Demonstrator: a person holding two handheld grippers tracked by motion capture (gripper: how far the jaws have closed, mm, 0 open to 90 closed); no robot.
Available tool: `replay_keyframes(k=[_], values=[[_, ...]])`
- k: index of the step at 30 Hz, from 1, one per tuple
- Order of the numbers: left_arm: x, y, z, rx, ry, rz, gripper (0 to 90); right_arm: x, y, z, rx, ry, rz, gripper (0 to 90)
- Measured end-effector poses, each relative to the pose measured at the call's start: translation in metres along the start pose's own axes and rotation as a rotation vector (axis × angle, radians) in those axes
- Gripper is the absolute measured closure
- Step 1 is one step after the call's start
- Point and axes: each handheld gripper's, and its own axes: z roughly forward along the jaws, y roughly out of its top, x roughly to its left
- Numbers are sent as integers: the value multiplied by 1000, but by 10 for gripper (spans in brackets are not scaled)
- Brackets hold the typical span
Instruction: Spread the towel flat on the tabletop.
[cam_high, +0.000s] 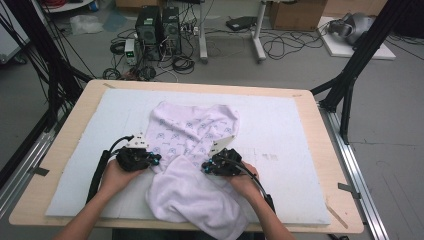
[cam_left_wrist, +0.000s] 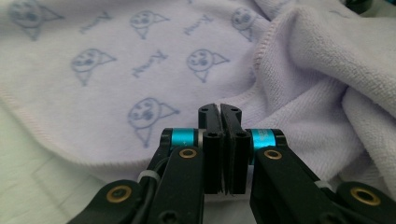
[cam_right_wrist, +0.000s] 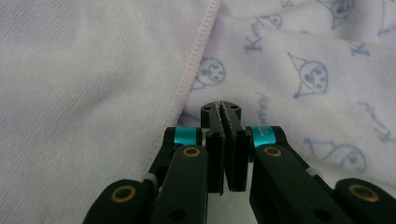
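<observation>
Apparently both grippers were set for a fold: the white terry towel printed with pale blue cartoon faces (cam_high: 192, 150) lay crumpled mid-table on the white foam mat (cam_high: 280, 130), its near part hanging over the front edge. Left gripper (cam_high: 156, 159) and right gripper (cam_high: 205, 167) sat at opposite sides of the towel's waist, jaws fully together; whether cloth was pinched between them could not be told. Such a symmetric placement would suit lifting evenly.

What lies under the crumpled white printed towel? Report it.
Under the crumpled white printed towel lies a white foam mat on the wooden table. Anything beneath its folds is covered.
</observation>
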Motion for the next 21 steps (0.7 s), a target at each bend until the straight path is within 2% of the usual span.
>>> replay_keyframes(k=[5,10,15,16,17,18,19,21], values=[[10,-3,-15,-44,32,-30,874,-7,-7,-21,-13,-32,22,892],[18,-7,-21,-53,61,-50,874,-16,-19,-48,-25,-78,62,892],[16,-6,-22,-54,52,-53,852,-24,-31,-64,-31,-111,106,891],[15,-4,-22,-59,53,-53,800,-25,-33,-65,-26,-113,111,880],[12,-2,-23,-66,46,-57,698,-23,-33,-65,-29,-118,116,826],[9,1,-23,-86,22,-54,627,-21,-32,-65,-45,-115,110,742],[5,4,-24,-99,-1,-41,612,-18,-32,-66,-63,-93,101,719],[-4,12,-23,-100,-43,-20,548,-11,-30,-68,-66,-81,77,657]])
